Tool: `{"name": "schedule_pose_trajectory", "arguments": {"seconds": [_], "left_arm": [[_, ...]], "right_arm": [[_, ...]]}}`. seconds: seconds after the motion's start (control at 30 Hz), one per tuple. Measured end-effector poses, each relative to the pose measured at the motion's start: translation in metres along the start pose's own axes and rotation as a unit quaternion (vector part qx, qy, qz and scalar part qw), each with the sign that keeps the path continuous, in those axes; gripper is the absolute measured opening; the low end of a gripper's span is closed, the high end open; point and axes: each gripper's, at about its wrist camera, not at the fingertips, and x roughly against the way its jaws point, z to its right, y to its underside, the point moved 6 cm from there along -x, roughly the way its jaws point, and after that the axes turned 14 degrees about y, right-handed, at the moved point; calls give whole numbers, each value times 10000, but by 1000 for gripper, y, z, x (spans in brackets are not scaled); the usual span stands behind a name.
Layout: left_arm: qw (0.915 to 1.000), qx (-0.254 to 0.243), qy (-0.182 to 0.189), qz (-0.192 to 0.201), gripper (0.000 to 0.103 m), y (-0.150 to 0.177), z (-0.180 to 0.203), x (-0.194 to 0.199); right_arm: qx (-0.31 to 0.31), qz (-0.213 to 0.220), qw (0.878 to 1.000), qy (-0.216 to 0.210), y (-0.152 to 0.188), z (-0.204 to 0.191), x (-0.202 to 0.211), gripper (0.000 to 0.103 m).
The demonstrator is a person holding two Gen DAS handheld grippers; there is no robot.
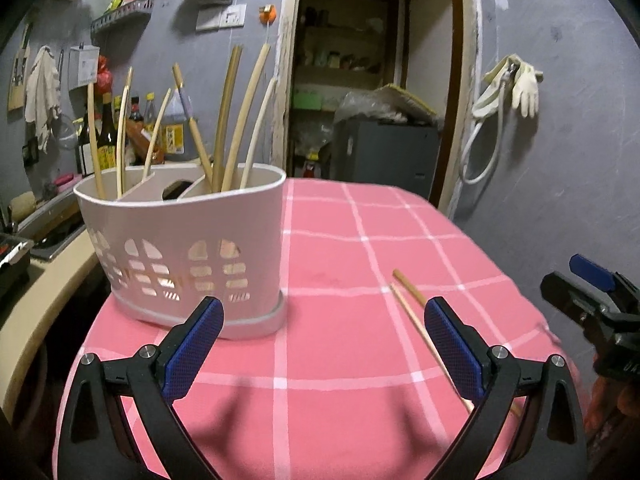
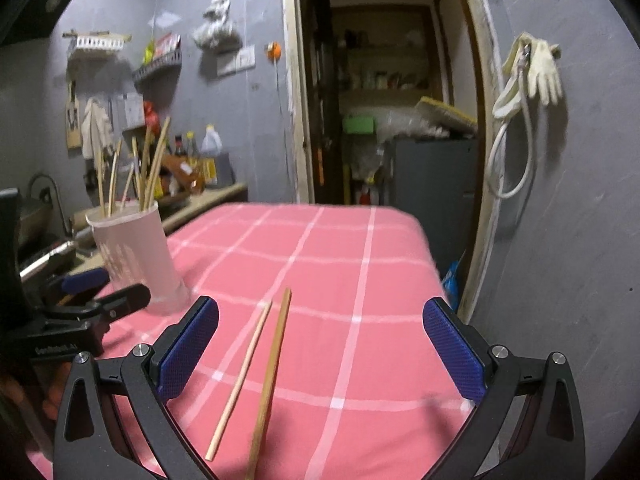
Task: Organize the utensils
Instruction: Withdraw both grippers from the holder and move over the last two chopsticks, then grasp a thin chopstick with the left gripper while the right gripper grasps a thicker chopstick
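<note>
1. Chopsticks (image 2: 256, 364), two, are seen lying loose on the pink checked tablecloth (image 2: 360, 280).
2. Right gripper (image 2: 320, 344) is held spread wide and empty above them, seemingly for pickup.
3. Left gripper (image 1: 324, 344), also spread and empty, is held near the white holder (image 1: 180, 248), already stocked with chopsticks.

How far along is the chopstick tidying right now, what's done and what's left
Mostly done: several chopsticks already stand in the white holder. Nothing is in hand; the left gripper and right gripper are both open and empty. Left to do: two loose chopsticks lie side by side on the pink checked tablecloth, in front of the right gripper.
</note>
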Motion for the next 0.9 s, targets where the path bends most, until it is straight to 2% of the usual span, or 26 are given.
{"name": "schedule_pose_trajectory", "arguments": {"seconds": [0.13,0.4,0.5,0.67,0.73,0.8,0.9], "left_arm": [[9996,175,-88,-211,98,4,-9,-6],[9979,362,-124,-522,98,9,-20,-14],[9971,364,-104,-657,98,11,-21,-19],[9949,421,-75,-918,98,12,-21,-29],[9940,458,-60,-989,98,12,-22,-31],[9933,462,-33,-1059,98,12,-21,-33],[9921,408,68,-1183,98,11,-14,-42]], "right_arm": [[196,-505,9985,-92,9,-8,-19,102],[606,-1616,9843,-373,34,-25,-60,77],[752,-1894,9779,-462,41,-31,-68,73],[984,-2145,9705,-492,47,-36,-80,62],[1016,-2140,9704,-470,45,-35,-82,54],[973,-2142,9708,-466,44,-31,-84,41],[818,-2164,9716,-501,42,-25,-88,31]]}}
